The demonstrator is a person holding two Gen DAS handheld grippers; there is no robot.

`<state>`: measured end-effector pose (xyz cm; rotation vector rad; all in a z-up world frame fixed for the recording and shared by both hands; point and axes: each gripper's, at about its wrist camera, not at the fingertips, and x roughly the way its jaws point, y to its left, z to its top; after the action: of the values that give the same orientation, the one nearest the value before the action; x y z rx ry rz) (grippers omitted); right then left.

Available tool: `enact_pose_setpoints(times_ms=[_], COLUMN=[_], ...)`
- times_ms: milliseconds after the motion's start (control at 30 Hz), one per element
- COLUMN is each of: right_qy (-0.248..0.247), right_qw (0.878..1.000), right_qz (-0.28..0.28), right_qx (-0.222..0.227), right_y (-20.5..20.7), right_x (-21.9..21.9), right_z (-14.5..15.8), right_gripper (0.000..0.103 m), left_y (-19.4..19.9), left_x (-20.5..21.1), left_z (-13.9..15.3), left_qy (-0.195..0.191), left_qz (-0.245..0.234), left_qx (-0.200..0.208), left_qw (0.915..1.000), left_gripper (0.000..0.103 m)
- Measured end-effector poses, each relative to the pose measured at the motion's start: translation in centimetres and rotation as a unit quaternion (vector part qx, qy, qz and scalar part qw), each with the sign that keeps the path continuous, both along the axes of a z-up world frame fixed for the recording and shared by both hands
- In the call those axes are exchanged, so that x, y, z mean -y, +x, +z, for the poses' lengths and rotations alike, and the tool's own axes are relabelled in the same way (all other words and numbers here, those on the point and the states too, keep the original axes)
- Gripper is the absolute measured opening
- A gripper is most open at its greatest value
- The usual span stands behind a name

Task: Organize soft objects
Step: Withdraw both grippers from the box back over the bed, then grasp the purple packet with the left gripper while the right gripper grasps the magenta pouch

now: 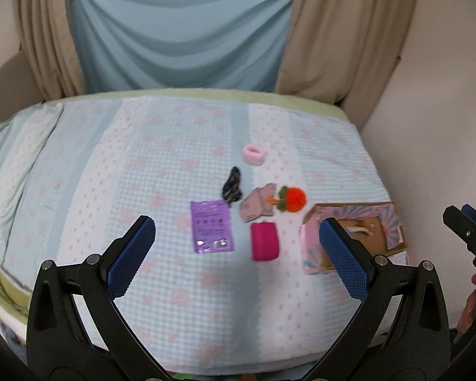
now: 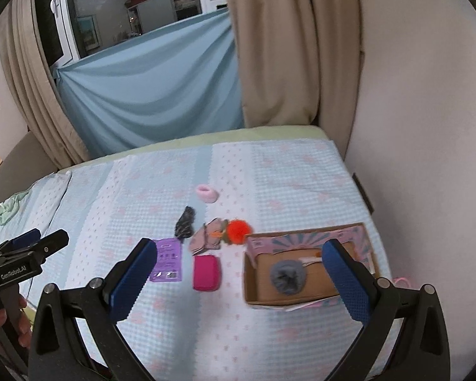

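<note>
Several soft things lie mid-bed: a pink scrunchie point(image 1: 254, 153) point(image 2: 207, 193), a dark striped sock point(image 1: 232, 184) point(image 2: 185, 223), a mauve cloth point(image 1: 257, 207) point(image 2: 205, 237), an orange pompom point(image 1: 294, 200) point(image 2: 238, 230), a magenta pad point(image 1: 264, 240) point(image 2: 206, 272) and a purple packet point(image 1: 211, 225) point(image 2: 167, 260). A pink cardboard box point(image 1: 393, 219) point(image 2: 358, 233) at the right holds a grey fluffy ball point(image 2: 287, 276). My left gripper point(image 1: 238, 254) is open and empty, above the near bed. My right gripper point(image 2: 241, 281) is open and empty, before the box.
The bed has a light blue and pink patterned cover point(image 1: 142, 171) point(image 2: 301, 184). A wall point(image 2: 412, 95) stands close on the right, beige curtains point(image 1: 333, 31) and a blue sheet point(image 1: 181, 31) behind. A green cloth point(image 2: 6, 209) lies far left.
</note>
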<state>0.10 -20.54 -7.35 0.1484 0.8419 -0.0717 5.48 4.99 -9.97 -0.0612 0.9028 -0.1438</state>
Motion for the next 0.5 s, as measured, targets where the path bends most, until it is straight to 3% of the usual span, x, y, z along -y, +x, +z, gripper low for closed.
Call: enact_pose_setpoints(times_ms=[267, 367, 500], right_qy=[-0.003, -0.01, -0.02], right_qw=[0.999, 0.998, 0.994], right_qz=[0.007, 0.022, 0.03], right_qx=[-0.035, -0.059, -0.1], right_y=[3.6, 4.9, 6.4], right_x=[-5.7, -7.8, -9.7], right_z=[-5.7, -8.8, -13.7], right_gripper=[0.103, 0.103, 0.103], left_y=[4.4, 7.4, 10.5], left_x=[-4.0, -4.7, -5.3], left_z=[-6.4, -11.1, -16.6], left_qy=[0.004, 0.037, 0.013], left_qz=[-0.007, -0.017, -0.026], left_qx=[-0.05, -0.083, -0.123], left_qw=[0.9987, 0.9957, 0.992], left_gripper=[0.103, 0.103, 0.103])
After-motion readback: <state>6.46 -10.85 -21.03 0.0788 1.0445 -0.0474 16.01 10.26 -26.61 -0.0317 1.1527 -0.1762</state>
